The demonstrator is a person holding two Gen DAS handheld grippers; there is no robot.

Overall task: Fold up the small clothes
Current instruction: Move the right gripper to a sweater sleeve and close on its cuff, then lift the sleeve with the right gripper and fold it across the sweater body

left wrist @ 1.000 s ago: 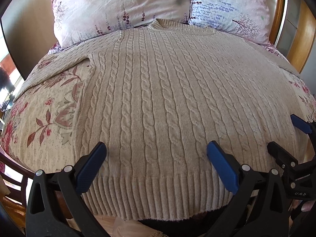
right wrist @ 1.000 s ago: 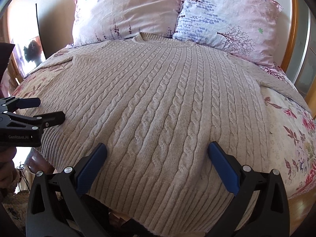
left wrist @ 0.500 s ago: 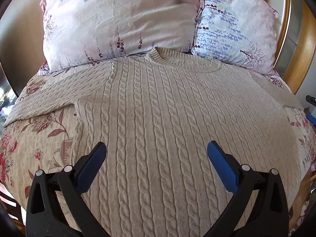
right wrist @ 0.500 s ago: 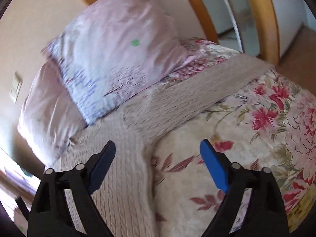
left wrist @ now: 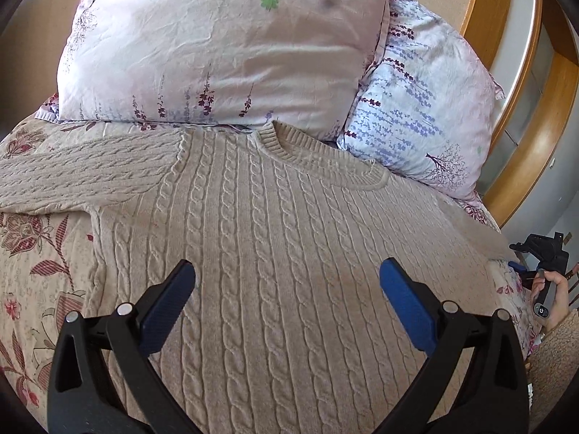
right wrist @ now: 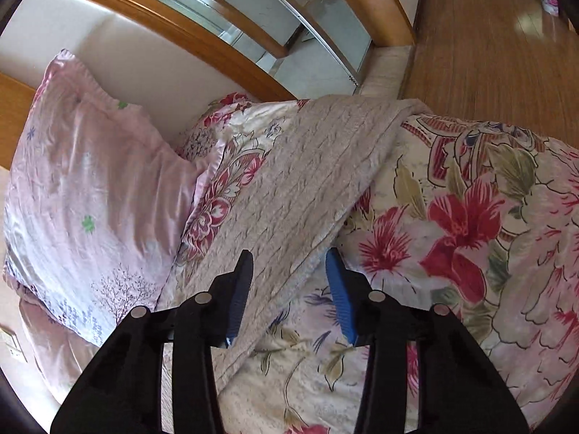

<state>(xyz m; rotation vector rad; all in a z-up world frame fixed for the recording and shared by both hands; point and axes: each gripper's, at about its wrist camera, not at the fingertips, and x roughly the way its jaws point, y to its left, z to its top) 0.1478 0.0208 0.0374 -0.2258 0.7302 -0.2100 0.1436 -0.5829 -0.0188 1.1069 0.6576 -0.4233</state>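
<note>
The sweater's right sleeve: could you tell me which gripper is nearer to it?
Right. The right gripper straddles the right sleeve, jaws open; the left gripper hovers over the sweater body.

Sweater (left wrist: 289,253): beige cable-knit, crew neck, laid flat face-up, unfolded. Ribbed collar (left wrist: 318,159) at 12 o'clock from the body, touching the pillows. One sleeve (left wrist: 79,177) spread straight out toward 9 o'clock, lying flat. Other sleeve (right wrist: 311,181) runs toward 1 o'clock in the right wrist view, flat, its end draped over the bed edge.
</note>
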